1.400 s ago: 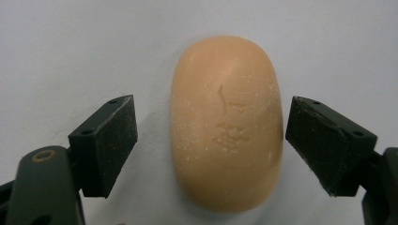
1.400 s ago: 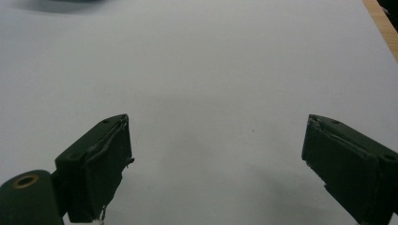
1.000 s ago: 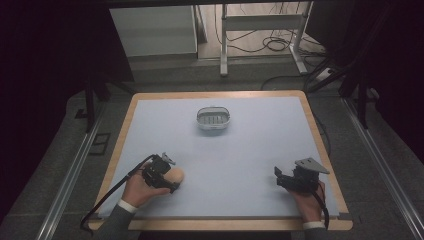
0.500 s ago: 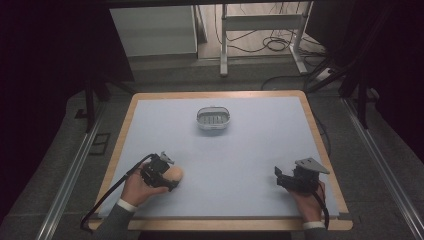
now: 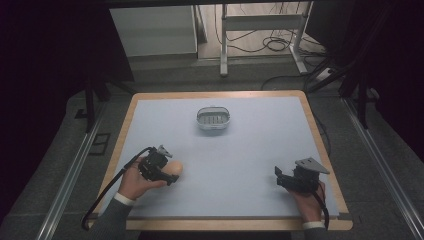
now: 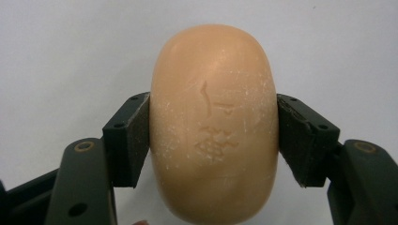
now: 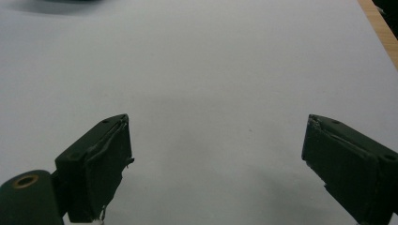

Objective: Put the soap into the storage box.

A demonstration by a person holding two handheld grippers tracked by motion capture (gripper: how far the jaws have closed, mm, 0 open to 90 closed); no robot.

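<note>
A tan oval bar of soap (image 6: 213,124) with a stamped mark sits between the jaws of my left gripper (image 6: 213,136), which is shut on its two long sides. From above, the soap (image 5: 174,168) and left gripper (image 5: 170,172) are low at the table's front left. My right gripper (image 5: 278,175) rests at the front right, and its two black jaws stand wide open around bare mat (image 7: 216,140). A small grey oval dish (image 5: 213,119) with a slotted floor stands at the back middle, far from both grippers.
The pale blue mat (image 5: 240,150) covers a wooden-edged table (image 5: 327,150). The wooden edge (image 7: 380,28) lies close to the right of my right gripper. Cables and metal frame legs (image 5: 260,30) stand on the floor beyond the table.
</note>
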